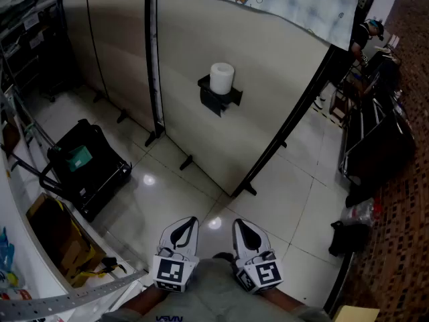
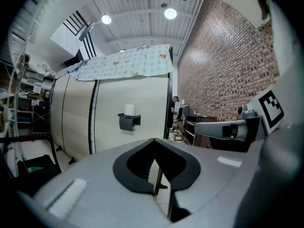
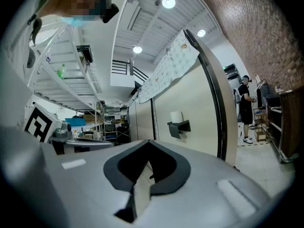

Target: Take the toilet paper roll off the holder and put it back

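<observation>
White toilet paper roll [image 1: 222, 77] stands upright on the black holder [image 1: 218, 100] fixed to the beige partition panel [image 1: 281, 106] in the head view, with the left gripper [image 1: 190, 221] and right gripper [image 1: 238, 223] side by side, well apart from that panel. The left gripper view shows its jaws pressed together on nothing, the panel far ahead. The right gripper view shows those jaws likewise closed and empty, the panel ahead and to the right.

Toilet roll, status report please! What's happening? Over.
Left tongs and right tongs shut, empty, far back. Roll upright on holder, untouched. Only floor between, nothing blocking.
</observation>
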A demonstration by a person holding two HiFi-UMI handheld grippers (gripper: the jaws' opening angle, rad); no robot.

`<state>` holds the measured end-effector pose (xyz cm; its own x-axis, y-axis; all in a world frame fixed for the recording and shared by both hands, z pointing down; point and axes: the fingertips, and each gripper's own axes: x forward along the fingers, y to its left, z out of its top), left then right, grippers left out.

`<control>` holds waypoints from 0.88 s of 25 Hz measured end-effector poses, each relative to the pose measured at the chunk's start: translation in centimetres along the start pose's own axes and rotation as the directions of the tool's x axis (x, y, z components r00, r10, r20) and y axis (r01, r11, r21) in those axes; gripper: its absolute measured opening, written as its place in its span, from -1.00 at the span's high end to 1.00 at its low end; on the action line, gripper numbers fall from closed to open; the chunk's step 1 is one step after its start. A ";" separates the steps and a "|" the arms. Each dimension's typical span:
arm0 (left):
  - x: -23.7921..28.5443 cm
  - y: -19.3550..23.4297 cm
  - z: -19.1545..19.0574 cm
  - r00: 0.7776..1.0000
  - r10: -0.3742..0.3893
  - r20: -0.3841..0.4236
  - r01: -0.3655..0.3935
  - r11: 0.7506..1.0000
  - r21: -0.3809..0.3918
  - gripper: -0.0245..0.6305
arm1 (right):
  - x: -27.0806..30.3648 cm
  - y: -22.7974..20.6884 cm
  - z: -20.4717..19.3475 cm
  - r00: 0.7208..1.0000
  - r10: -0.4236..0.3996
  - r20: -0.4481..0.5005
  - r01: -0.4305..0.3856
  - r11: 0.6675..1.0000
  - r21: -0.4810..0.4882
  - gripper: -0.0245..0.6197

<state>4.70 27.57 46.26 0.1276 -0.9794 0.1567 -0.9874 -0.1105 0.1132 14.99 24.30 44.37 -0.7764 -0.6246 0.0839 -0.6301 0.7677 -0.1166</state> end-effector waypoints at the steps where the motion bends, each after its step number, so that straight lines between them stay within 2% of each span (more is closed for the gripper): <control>1: -0.1 0.4 -0.1 1.000 0.006 0.000 -0.006 1.000 -0.004 0.91 | 0.1 0.1 0.0 1.000 -0.002 0.000 0.002 1.000 0.000 0.92; 4: -0.1 1.5 0.0 1.000 0.020 0.003 -0.020 1.000 -0.007 0.91 | 0.8 0.3 0.3 1.000 -0.010 0.007 0.010 1.000 -0.007 0.92; 11: 2.5 3.4 2.5 0.997 0.045 0.066 -0.045 0.999 0.001 0.91 | 3.8 -1.2 2.5 0.997 -0.062 0.051 0.064 0.996 -0.055 0.92; 15: 4.0 4.5 3.8 0.994 0.064 0.091 -0.062 0.998 -0.024 0.91 | 5.0 -1.6 3.5 0.994 -0.082 0.069 0.084 0.996 -0.036 0.92; 22: 6.3 6.0 3.7 0.994 0.083 0.077 -0.081 0.996 -0.034 0.91 | 7.0 -2.7 3.1 0.994 -0.094 0.056 0.094 0.996 -0.006 0.92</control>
<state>-0.78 20.16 44.32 0.0373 -0.9953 0.0892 -0.9907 -0.0252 0.1337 11.32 17.39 42.19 -0.7122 -0.7009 0.0394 -0.7006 0.7061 -0.1025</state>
